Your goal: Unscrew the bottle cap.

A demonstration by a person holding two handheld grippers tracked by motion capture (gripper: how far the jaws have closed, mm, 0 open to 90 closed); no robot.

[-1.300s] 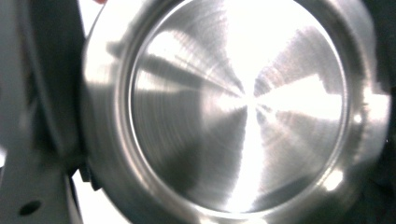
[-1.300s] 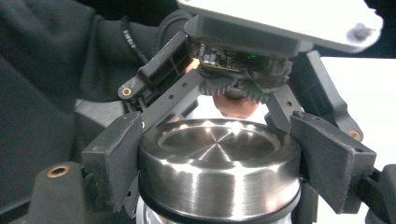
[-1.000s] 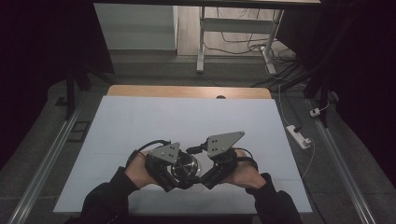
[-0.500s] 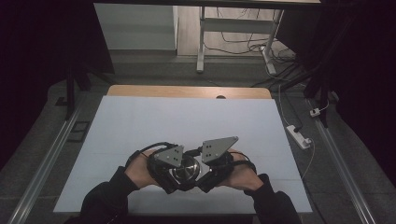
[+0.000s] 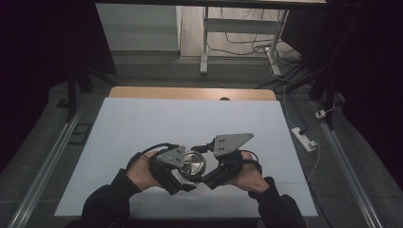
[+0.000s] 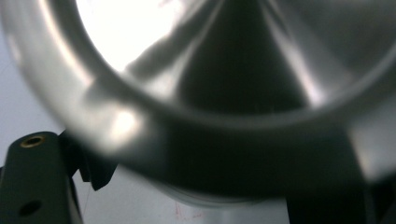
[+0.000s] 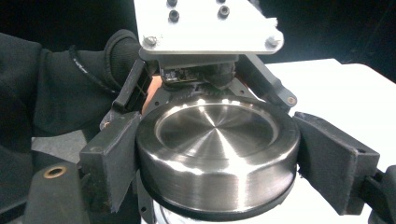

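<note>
Two tongs meet near the front edge of the white tabletop [image 5: 142,123], and we see a round metal bowl [image 5: 192,163] between them. It is shiny steel, and it looks upside down, with its flat bottom facing up.

From above, the left tongs [image 5: 183,166] come in from the left side of the bowl, held in the left hand [image 5: 142,171]. The right tongs [image 5: 206,176] come in from the right side, held in the right hand [image 5: 247,172]. Both arms wear dark sleeves.

In the right gripper view, the two black jaws of the right tongs [image 7: 215,158] press on the two sides of the bowl [image 7: 217,149], so they are squeezing it. A dark rim runs around the bowl's low edge. Behind the bowl we see the left tongs [image 7: 205,91] with their grey plate on top (it has small screws in it).

In the left gripper view, the bowl [image 6: 224,79] is very close and blurry. One black jaw shows at the bottom left, just beside the bowl. We cannot tell if the left tongs are open or closed.
</note>
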